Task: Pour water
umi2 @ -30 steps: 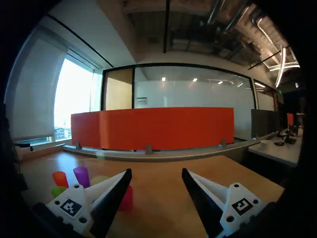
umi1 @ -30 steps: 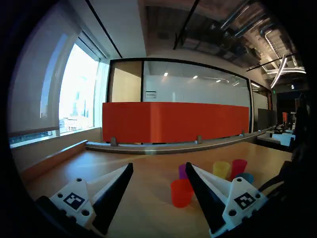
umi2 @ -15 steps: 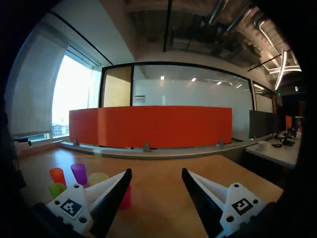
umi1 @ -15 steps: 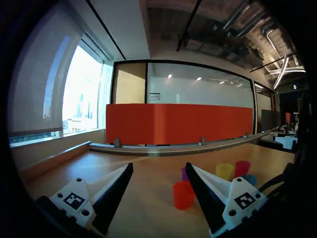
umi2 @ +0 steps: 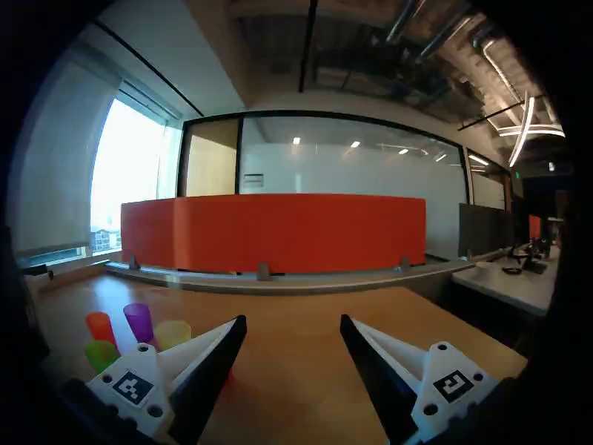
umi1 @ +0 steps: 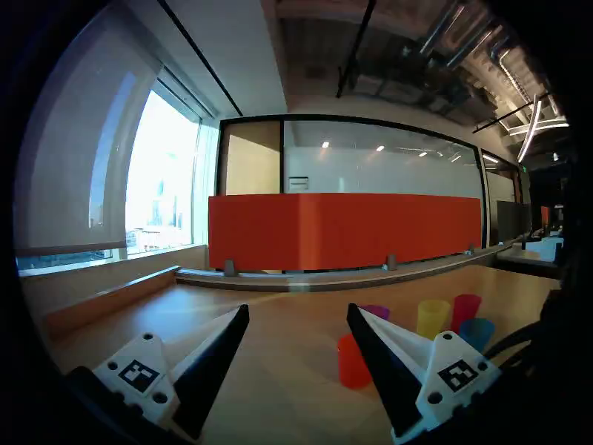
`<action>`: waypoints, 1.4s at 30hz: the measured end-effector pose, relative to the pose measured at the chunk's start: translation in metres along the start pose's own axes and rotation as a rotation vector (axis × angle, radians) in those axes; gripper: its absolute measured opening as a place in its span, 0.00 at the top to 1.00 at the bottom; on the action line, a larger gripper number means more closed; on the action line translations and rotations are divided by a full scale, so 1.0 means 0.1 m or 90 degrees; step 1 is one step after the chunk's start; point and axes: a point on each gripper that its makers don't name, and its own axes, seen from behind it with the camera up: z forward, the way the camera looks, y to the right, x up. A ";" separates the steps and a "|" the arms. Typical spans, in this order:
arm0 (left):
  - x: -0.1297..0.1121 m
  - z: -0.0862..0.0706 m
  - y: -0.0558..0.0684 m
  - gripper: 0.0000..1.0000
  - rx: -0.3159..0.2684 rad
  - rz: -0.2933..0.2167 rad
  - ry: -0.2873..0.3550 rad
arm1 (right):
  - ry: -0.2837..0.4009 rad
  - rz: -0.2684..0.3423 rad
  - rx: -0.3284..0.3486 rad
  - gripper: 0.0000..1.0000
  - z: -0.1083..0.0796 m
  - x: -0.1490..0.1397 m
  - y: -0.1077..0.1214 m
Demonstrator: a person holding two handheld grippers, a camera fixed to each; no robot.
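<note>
A wide wooden table is seen across the bottom of both views. A long orange panel is stood up behind it, in the middle. The left gripper is held spread wide, with nothing pinched. The right gripper is spread wide too. Small cups are set on the table. An orange cup, a yellow cup, a red cup and a blue cup are seen at the lower right of the left gripper view. A purple cup and a green cup are seen at the lower left of the right gripper view.

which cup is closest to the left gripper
The orange cup, lowest in the left gripper view and partly behind a finger of the left gripper; the purple cup, yellow cup, pink cup and blue cup stand farther back.
</note>
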 end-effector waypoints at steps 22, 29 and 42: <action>-0.26 0.06 -0.19 0.02 0.001 0.014 0.011 | -0.004 -0.016 -0.033 0.02 -0.10 0.03 0.07; -0.33 0.08 -0.26 0.02 0.006 0.013 0.005 | -0.014 -0.027 -0.031 0.02 -0.07 0.00 0.03; -0.44 0.13 -0.26 0.02 0.003 0.001 -0.005 | -0.012 -0.029 -0.026 0.02 -0.04 0.04 -0.05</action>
